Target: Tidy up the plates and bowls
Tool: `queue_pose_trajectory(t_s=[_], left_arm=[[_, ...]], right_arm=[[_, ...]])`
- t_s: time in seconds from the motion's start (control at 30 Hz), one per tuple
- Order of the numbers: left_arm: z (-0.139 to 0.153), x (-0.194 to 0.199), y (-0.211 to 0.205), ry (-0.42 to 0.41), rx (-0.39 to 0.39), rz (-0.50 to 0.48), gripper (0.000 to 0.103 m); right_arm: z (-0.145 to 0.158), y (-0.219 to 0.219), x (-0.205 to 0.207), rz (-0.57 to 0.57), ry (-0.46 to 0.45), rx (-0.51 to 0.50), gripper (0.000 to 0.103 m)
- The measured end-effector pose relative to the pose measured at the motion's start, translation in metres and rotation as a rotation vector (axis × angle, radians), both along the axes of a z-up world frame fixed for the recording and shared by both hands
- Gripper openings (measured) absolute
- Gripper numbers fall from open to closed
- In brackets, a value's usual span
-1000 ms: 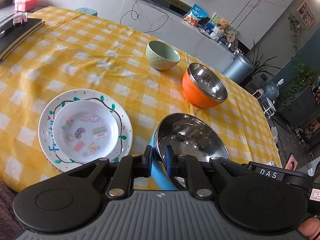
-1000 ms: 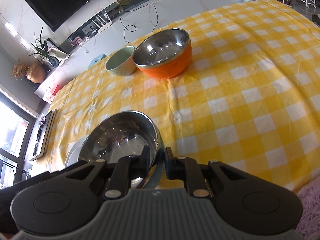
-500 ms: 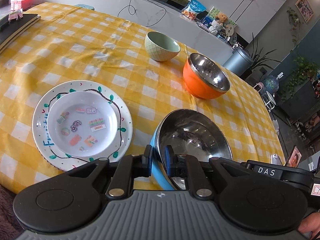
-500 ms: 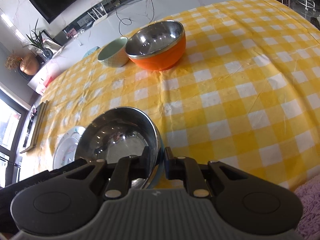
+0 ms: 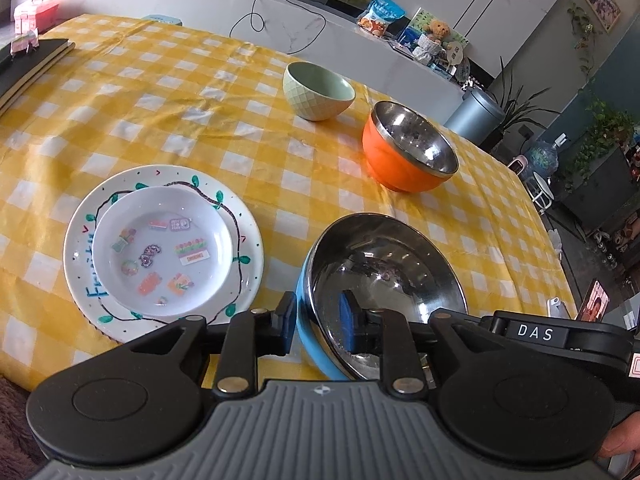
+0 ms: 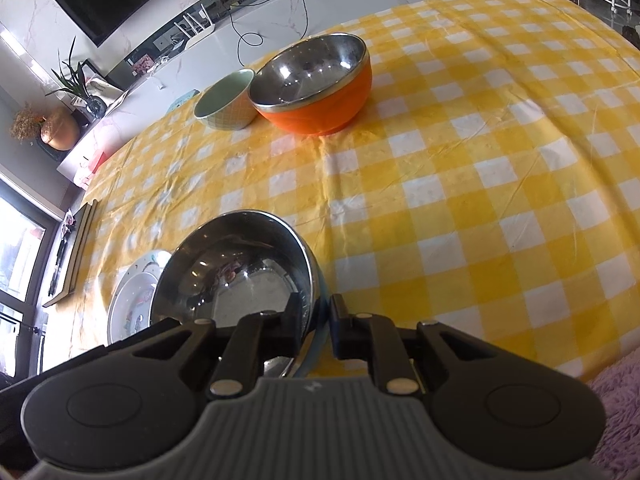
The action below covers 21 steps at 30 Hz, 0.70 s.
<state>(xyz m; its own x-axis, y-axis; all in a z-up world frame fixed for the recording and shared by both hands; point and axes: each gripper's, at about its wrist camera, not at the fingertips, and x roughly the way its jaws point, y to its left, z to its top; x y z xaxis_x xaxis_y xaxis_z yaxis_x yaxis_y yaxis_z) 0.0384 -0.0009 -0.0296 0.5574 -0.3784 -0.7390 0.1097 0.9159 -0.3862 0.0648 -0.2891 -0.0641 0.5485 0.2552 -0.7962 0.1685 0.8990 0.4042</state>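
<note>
A steel bowl with a blue outside [image 5: 384, 280] [image 6: 240, 280] sits at the near edge of the yellow checked table. Both grippers straddle its near rim. My left gripper [image 5: 319, 326] is opening: its pads stand off the rim with a gap on each side. My right gripper [image 6: 318, 320] has one finger inside and one outside; its jaws are easing open while still close on the rim. To the left lies a small white plate [image 5: 164, 256] stacked on a larger decorated plate [image 5: 240, 240]. An orange steel bowl [image 5: 408, 152] [image 6: 316, 88] and a pale green bowl [image 5: 318, 92] [image 6: 226, 100] stand farther back.
Dark books [image 5: 28, 64] lie at the table's far left corner. A white counter [image 5: 280, 28] with cables and snacks runs behind the table. The table's right edge [image 5: 536, 220] drops to the floor. A fluffy purple fabric [image 6: 616, 400] lies at the near edge.
The left gripper's jaws have spread apart and no longer pinch the blue bowl's rim. The right gripper still sits on the rim. Both hands have stayed nearly in place.
</note>
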Motion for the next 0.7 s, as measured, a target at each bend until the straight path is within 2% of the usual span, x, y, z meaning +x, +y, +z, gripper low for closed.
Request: queue_pose_trajectory(t_s=[0.07, 0.13, 0.23, 0.37, 0.43, 0.7], left_arm=[[0.003, -0.001, -0.002, -0.02, 0.012, -0.006, 0.034], [0.005, -0.002, -0.002, -0.032, 0.015, -0.007, 0.037], [0.009, -0.003, -0.002, -0.051, 0.027, 0.002, 0.04], [0.022, -0.005, -0.005, -0.12, 0.102, 0.016, 0.042], [0.027, -0.004, -0.004, -0.138, 0.102, 0.011, 0.045], [0.049, 0.012, -0.014, -0.177, 0.112, -0.027, 0.046]], right_arm=[[0.001, 0.001, 0.0, 0.003, -0.007, -0.006, 0.017], [0.002, 0.002, -0.001, 0.006, -0.019, -0.007, 0.03], [0.007, 0.004, -0.002, 0.006, -0.04, -0.042, 0.031], [0.014, 0.003, -0.004, -0.005, -0.084, -0.071, 0.033], [0.019, 0.002, -0.006, -0.013, -0.112, -0.086, 0.035], [0.042, -0.005, 0.006, -0.015, -0.175, -0.142, 0.037]])
